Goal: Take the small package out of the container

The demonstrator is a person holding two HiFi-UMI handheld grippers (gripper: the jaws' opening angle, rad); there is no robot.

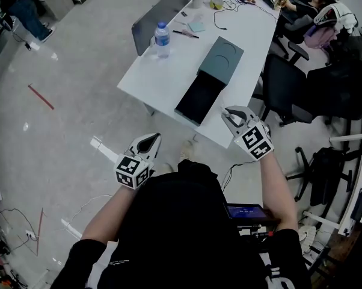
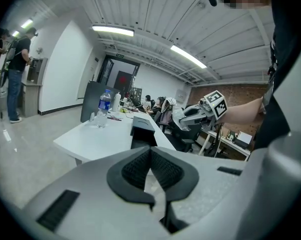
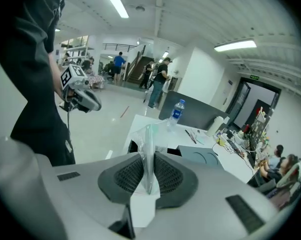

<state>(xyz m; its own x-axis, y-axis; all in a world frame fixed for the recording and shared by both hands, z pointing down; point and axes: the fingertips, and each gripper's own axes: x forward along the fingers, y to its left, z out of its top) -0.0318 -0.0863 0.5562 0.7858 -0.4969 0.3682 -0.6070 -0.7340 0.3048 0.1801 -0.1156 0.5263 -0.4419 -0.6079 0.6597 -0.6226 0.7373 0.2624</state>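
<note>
The right gripper [image 1: 231, 118] pinches the small package [image 3: 147, 151] (a thin, clear sachet) edge-on between its pads, held clear of the open container [image 1: 198, 99], evidently to carry it away. The left gripper [image 1: 150, 142] hangs aside, jaws pressed together on nothing.

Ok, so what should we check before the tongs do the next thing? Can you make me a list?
1. Small package pinched between the right tongs: ok, the pads press on its clear wrap.
2. Package out of the container: ok, the right tongs hold it off the near end of the open drawer.
3. Left tongs free to help: ok, shut with nothing between them.
4. Bare spot on the table for putting it down: ok, there is white space beside the container.
5. Water bottle out of the way: ok, upright at the far side.
6. Drawer emptied: cannot tell, its inside is too dark.
</note>
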